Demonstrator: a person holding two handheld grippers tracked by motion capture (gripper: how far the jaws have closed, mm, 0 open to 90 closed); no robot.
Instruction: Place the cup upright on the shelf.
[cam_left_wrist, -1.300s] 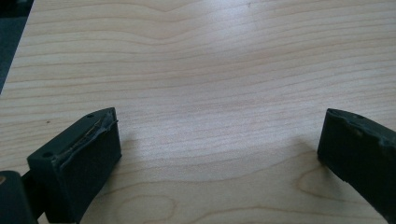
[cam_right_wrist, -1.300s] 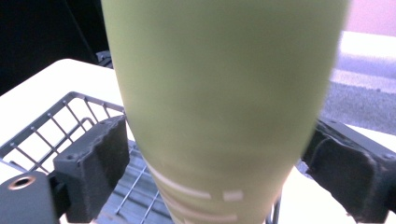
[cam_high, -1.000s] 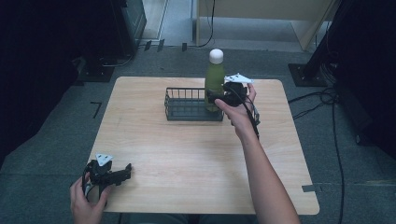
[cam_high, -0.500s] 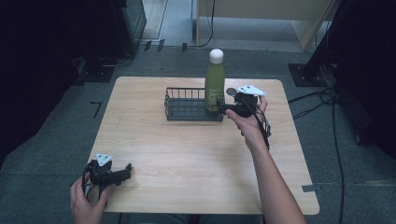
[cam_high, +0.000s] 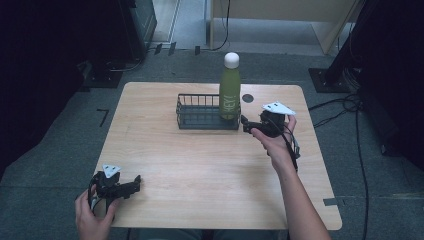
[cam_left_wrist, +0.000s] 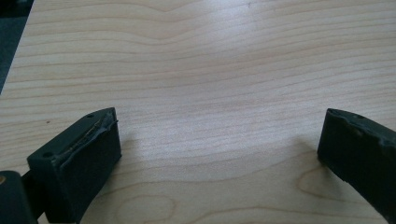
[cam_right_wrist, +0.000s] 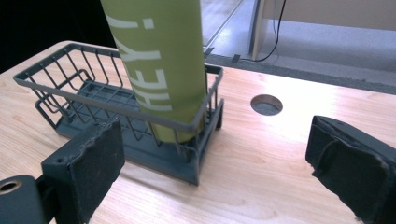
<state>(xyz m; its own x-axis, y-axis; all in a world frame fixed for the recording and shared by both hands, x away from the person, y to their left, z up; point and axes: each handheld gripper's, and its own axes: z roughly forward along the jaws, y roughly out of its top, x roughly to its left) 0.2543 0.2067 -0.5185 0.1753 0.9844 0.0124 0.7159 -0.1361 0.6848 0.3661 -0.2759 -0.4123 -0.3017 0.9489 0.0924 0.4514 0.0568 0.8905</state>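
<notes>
Since a second ago, the right claw (cam_high: 246, 123) has been drawn back from the green bottle (cam_high: 229, 90), jaws spread, empty. Upright, the bottle is seen in the wire basket's (cam_high: 200, 119) right end, near the desk's (cam_high: 210, 165) far edge. At the near left corner, the left claw (cam_high: 134, 180) is held open.

Light falls from above onto the counter (cam_high: 210, 165), leaving its wood evenly bright in the high view, while the floor and the room beyond the left and right edges sink into near black. That view is soft and somewhat grainy. In the left gripper view a pale sheen crosses the wood, and the left claw (cam_left_wrist: 219, 154) casts faint shadows under its jaws, which blur at the bottom edge. In the right gripper view glare whitens the wood near the round hole (cam_right_wrist: 266, 104), and the green bottle (cam_right_wrist: 161, 60) shows a soft highlight.
</notes>
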